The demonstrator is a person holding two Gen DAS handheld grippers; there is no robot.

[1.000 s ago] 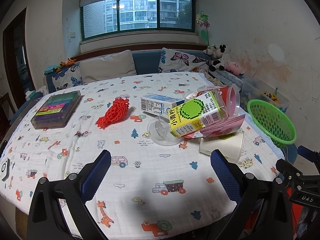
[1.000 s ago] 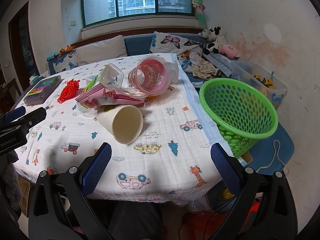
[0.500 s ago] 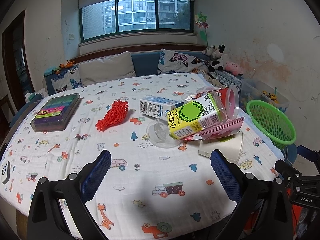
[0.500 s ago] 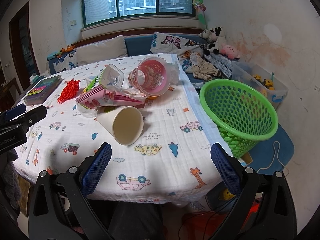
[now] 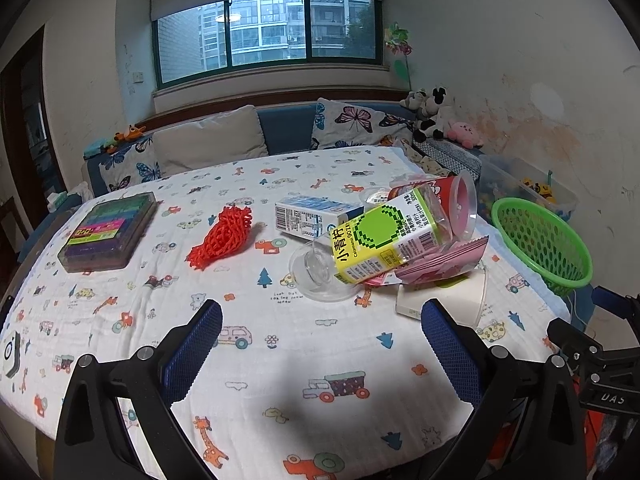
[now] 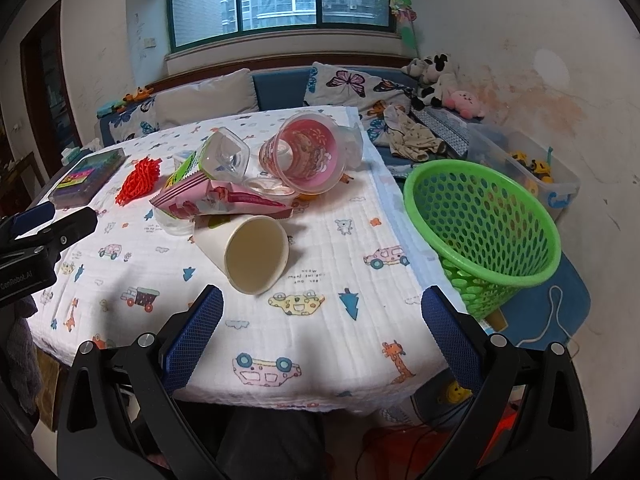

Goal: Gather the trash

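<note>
A heap of trash lies on the cartoon-print tablecloth (image 5: pixel 280 364): a yellow-green drink carton (image 5: pixel 380 240), a blue-white milk carton (image 5: pixel 308 216), a pink-rimmed clear cup (image 6: pixel 308 156), a pink wrapper (image 6: pixel 224 200), a tipped white paper cup (image 6: pixel 252 252) and a red foam net (image 5: pixel 222 236). A green mesh basket (image 6: pixel 488 228) stands just off the table's right edge. My left gripper (image 5: pixel 320 340) is open over bare cloth, short of the heap. My right gripper (image 6: pixel 320 328) is open too, close in front of the paper cup.
A clear box of coloured items (image 5: pixel 108 232) sits at the table's left. Behind the table runs a bench with butterfly cushions (image 5: pixel 360 120) and plush toys (image 5: pixel 432 112). A clear toy bin (image 6: pixel 532 168) stands beyond the basket. A dark trouser leg (image 6: pixel 272 440) shows below the table edge.
The left gripper has drawn back and lifted slightly, so the table sits a little lower in its view. The right gripper has barely moved. Both stay open.
</note>
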